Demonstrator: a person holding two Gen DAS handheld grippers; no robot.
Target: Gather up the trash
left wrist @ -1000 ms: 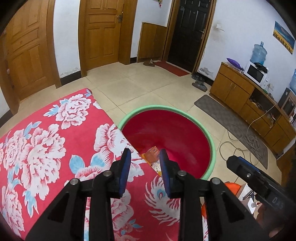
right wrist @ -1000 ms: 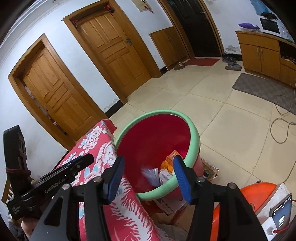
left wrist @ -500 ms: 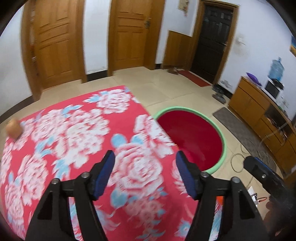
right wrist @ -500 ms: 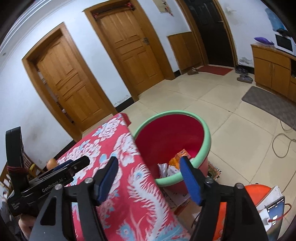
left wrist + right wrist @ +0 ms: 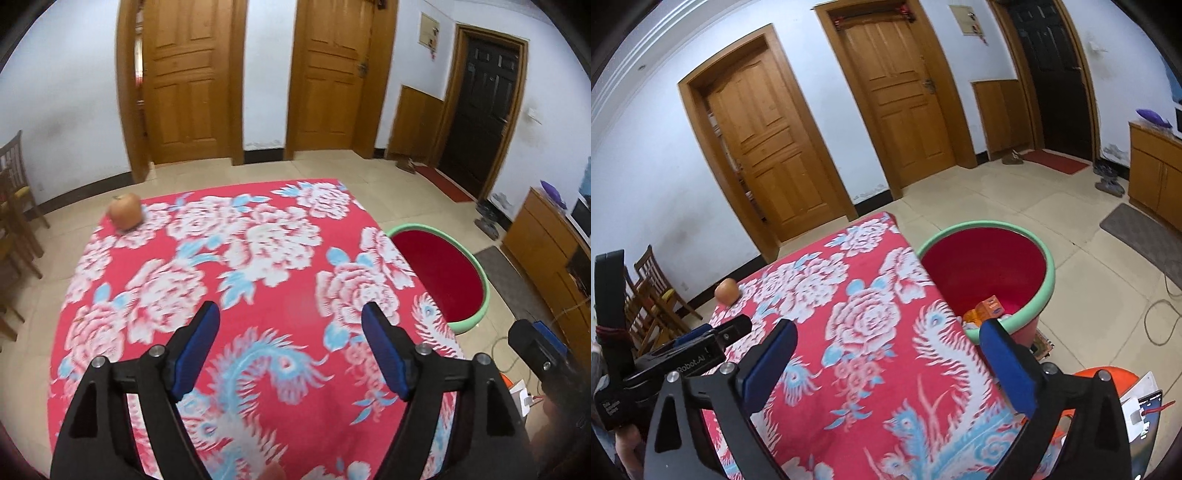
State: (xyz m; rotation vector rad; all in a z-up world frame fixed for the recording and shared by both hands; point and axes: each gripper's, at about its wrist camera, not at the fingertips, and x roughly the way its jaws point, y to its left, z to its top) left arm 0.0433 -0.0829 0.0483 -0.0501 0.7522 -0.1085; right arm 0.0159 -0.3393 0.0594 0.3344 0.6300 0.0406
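Observation:
A red bin with a green rim (image 5: 480,275) stands on the floor at the table's right edge; in the right wrist view (image 5: 1043,258) it holds orange and white wrappers (image 5: 988,308). The table has a red floral cloth (image 5: 236,280). An apple (image 5: 125,211) sits at its far left corner, also in the right wrist view (image 5: 726,290). My left gripper (image 5: 291,345) is open and empty above the cloth. My right gripper (image 5: 886,365) is open and empty above the cloth, near the bin.
Wooden chairs (image 5: 14,206) stand left of the table. A wooden cabinet (image 5: 546,251) lines the right wall. An orange stool (image 5: 1104,376) with a phone (image 5: 1148,413) is at the lower right. A cable (image 5: 1160,317) and a grey mat (image 5: 1145,236) lie on the floor.
Both grippers have pulled back from over the bin to above the table and opened wider. The apple has come into view.

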